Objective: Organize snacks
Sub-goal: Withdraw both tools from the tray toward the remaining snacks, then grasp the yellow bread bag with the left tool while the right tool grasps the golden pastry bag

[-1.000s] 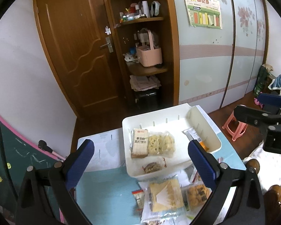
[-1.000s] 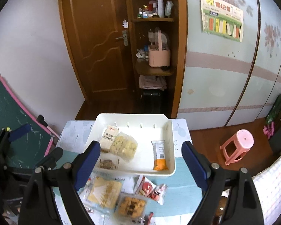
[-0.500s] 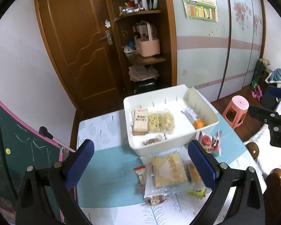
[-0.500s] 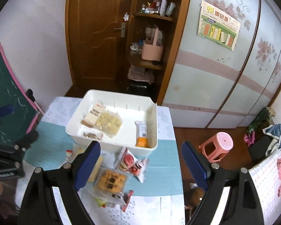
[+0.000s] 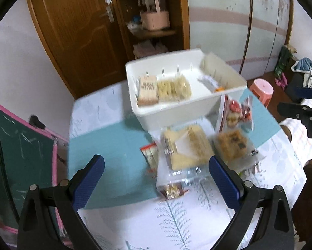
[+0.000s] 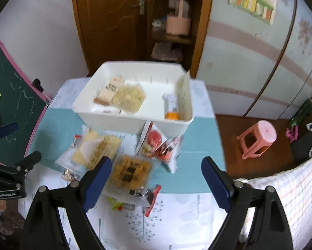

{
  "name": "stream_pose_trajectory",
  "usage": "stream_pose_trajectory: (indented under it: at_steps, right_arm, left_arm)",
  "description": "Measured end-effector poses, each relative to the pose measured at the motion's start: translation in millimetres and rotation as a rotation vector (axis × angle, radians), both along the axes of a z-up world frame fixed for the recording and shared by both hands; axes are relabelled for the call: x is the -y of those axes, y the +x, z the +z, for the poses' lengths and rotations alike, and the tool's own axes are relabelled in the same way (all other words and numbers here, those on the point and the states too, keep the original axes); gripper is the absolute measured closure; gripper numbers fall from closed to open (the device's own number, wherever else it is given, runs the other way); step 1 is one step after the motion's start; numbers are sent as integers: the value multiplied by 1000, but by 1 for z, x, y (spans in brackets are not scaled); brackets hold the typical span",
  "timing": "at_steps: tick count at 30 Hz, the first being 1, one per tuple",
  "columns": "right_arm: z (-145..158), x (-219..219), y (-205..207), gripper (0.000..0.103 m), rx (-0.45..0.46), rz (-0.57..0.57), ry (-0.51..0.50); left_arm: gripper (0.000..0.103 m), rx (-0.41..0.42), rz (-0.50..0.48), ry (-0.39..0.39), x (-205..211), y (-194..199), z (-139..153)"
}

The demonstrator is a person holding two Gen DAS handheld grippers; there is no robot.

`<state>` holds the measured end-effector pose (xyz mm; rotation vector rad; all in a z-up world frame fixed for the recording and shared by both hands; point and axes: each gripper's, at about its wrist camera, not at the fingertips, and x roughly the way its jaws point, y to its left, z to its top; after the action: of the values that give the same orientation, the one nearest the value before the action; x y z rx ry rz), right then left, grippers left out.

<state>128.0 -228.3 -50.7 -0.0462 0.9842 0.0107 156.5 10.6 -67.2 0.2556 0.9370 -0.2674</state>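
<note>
the right gripper [image 6: 155,177], jaws spread and empty, hangs right above the clear-wrapped square golden biscuit pack [image 6: 131,171] on the counter [image 6: 58,120], just in front of the white plastic bin [image 6: 114,119]. the left gripper [image 5: 156,179], also released, sits nearer the pale yellow cracker pack [image 5: 187,145].

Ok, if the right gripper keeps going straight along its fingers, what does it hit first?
Probably the orange biscuit pack on the table, lying just ahead between the open right gripper fingers; depth is hard to judge.

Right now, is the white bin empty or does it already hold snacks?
Partly filled. The white bin holds a cracker pack, a clear bag of pale snacks and an orange-ended packet; more lie outside.
</note>
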Motion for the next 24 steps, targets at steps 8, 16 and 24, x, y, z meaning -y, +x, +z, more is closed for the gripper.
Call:
stream_pose_trajectory:
  at_steps: [8,16,24]
  right_arm:
    - [-61,0,17,15,-152,9,104]
    - [-122,6,47,15,-300,-43,234]
    - [-157,3,68,15,-388,-72,419]
  left_arm:
    - [3,-148,29,-42,5,26,-54]
    - [3,-265,57,-97,20,59,-94]
    - [3,-313,34,-96,28,77,-117]
